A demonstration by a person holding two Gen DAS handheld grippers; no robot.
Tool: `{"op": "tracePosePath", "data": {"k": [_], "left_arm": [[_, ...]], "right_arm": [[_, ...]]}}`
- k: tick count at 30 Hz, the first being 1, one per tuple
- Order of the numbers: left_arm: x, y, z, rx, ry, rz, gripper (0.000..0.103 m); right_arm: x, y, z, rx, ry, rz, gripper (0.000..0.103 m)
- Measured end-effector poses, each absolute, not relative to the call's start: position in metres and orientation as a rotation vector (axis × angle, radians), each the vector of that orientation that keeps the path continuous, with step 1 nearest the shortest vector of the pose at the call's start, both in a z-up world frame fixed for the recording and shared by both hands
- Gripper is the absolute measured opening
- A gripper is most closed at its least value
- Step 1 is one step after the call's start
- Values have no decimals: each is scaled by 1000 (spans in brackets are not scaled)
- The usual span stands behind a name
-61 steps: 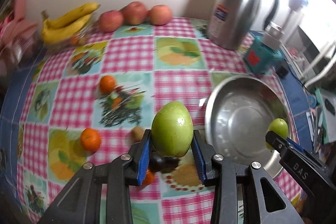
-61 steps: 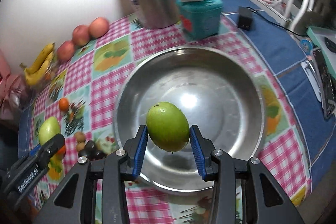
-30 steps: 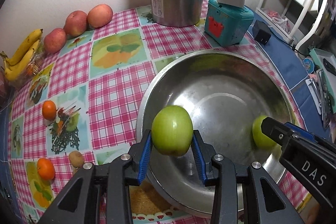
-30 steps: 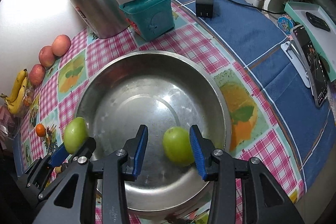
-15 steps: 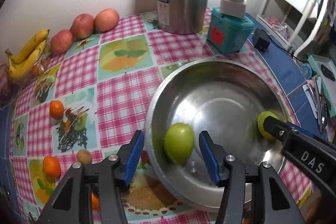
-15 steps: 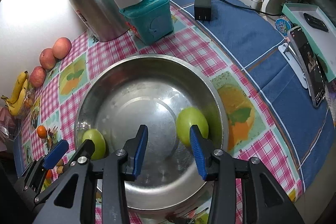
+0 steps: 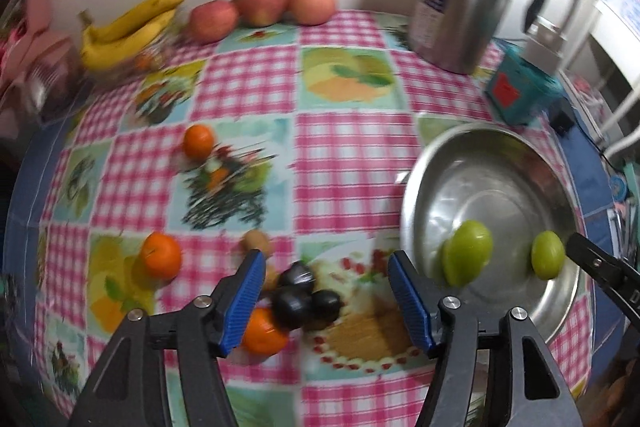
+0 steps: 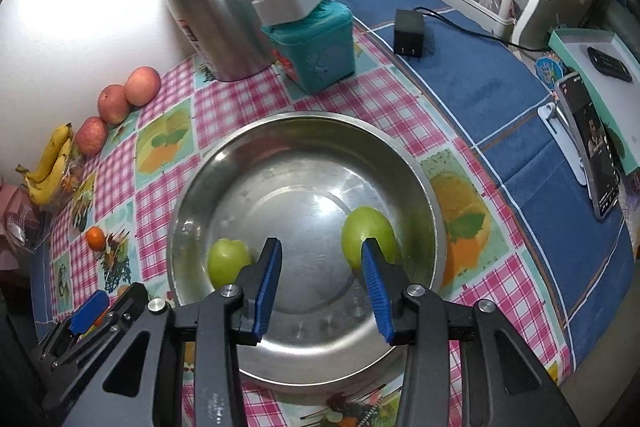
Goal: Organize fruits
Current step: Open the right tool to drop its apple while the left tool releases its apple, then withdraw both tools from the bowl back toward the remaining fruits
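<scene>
both round green fruits (image 8: 228,263) (image 8: 368,235) lie loose in the wide stainless steel bowl (image 8: 308,131), grouped by kind; my left hand-held gripper (image 7: 326,287) gapes empty over dark plums (image 7: 298,297) on the checked counter (image 7: 340,143), my right hand-held gripper (image 8: 320,279) open above the bowl

Checkered table (image 7: 340,147) with bowl (image 8: 434,211), fruit

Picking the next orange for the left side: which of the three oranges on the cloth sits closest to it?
The orange right behind the left hand-held gripper's left finger, beside the dark fruits; the other two oranges lie farther out.
</scene>
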State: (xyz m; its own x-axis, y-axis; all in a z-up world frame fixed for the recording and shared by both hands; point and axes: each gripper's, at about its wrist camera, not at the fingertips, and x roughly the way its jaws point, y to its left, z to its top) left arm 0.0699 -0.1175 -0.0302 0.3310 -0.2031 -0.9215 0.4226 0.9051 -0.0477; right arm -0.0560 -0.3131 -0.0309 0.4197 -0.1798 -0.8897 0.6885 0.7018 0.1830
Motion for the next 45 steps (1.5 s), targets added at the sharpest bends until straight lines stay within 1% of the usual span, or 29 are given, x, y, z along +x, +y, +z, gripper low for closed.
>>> {"op": "tracePosePath", "data": {"k": [5, 10, 14, 16, 20, 24, 27, 30, 31, 32, 34, 36, 37, 38, 39, 42, 43, 44, 45], "left_arm": [[76, -88, -31, 177, 1185, -348, 68], [76, -67, -35, 131, 1184, -325, 70], [78, -55, -42, 97, 1220, -306, 72], [79, -53, -43, 89, 1219, -299, 79], [80, -48, -41, 71, 1216, -290, 86], [79, -48, -41, 81, 1215, -292, 97], [78, -50, -39, 93, 1207, -299, 98], [76, -53, -38, 121, 1196, -297, 103], [76, -54, -38, 132, 1189, -294, 103], [76, -54, -37, 137, 1186, -293, 103], [76, -54, -37, 148, 1180, -288, 103], [75, -54, -37, 158, 1164, -285, 103], [75, -53, -36, 165, 1151, -283, 103], [75, -53, -35, 171, 1137, -280, 103], [74, -53, -34, 175, 1123, -276, 103], [75, -50, -31, 165, 1095, -273, 103], [75, -49, -30, 159, 1088, -273, 103], [75, -49, -30, 157, 1085, -272, 103], [76, -48, -30, 157, 1082, -269, 103]], "right_arm": [[-55, -303, -28, 568, 1000, -562, 43], [-52, -294, -28, 530, 1015, -551, 43], [-51, -290, -31, 500, 1036, -553, 43], [-51, -290, -33, 487, 1048, -565, 43], [-49, -287, -38, 467, 1071, -567, 43], [-47, -284, -40, 452, 1087, -568, 43], [-47, -282, -39, 440, 1084, -571, 43], [-47, -281, -38, 430, 1084, -576, 44], [-46, -281, -39, 429, 1086, -577, 47], [-46, -281, -39, 425, 1088, -580, 53], [-46, -281, -39, 420, 1088, -582, 57], [-46, -281, -38, 416, 1086, -581, 58], [-46, -281, -38, 412, 1083, -584, 64], [-46, -280, -37, 405, 1078, -589, 73], [-46, -280, -37, 397, 1072, -592, 77], [-47, -278, -34, 369, 1052, -598, 84], [-47, -278, -34, 359, 1048, -600, 95], [-47, -276, -33, 348, 1041, -600, 99], [-47, -276, -33, 342, 1037, -595, 99]]}}
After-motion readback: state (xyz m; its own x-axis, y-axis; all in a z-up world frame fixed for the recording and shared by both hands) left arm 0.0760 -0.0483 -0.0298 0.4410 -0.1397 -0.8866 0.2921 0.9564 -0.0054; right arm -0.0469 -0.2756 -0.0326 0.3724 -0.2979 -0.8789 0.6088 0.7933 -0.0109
